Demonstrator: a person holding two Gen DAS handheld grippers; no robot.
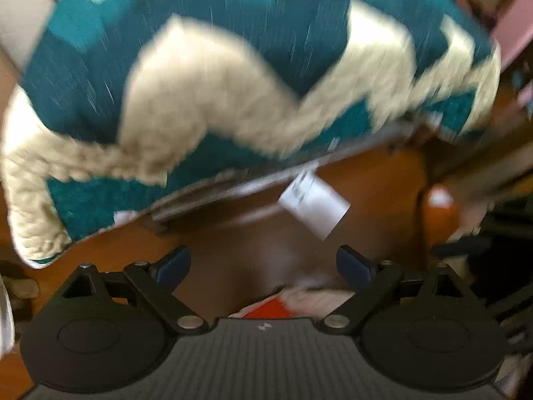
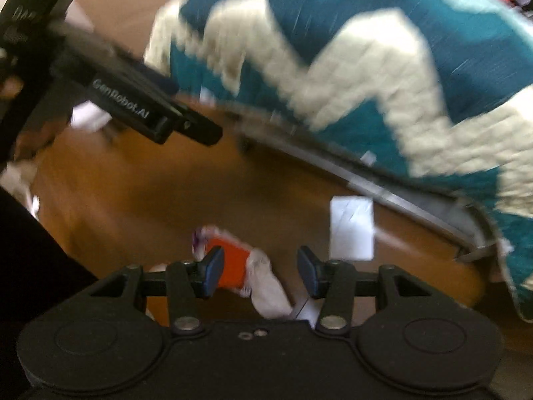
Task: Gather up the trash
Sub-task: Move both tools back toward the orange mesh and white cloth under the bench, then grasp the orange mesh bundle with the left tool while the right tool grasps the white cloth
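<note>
A: Trash count first: one flat white paper card (image 2: 351, 228), rectangular, lying on the orange-brown wooden floor (image 2: 140, 200) just beside the rug's edge, and one crumpled wrapper (image 2: 233, 268), red-orange and white, lying close in front of the right gripper (image 2: 258, 271).

B: Two pieces, then. And the rug?

A: One rug (image 1: 216, 76), thick and woolly, with teal and cream zigzag bands; its lifted edge shows a grey backing. Both views are smeared, so finer detail is lost.

B: Fingers?

A: Left gripper (image 1: 263, 268): two dark blue fingers (image 1: 175, 265) spread wide, nothing between them; the wrapper peeks out below, behind the black body. Right gripper: its two fingers are also apart, the left one overlapping the wrapper's red patch in the view. Whether it touches, I cannot tell.

B: Anything else white?

A: More white scraps (image 2: 90, 116) at the left edge of the right wrist view, too blurred to count, beyond the left tool's black body, marked "GenRobot.AI".
</note>
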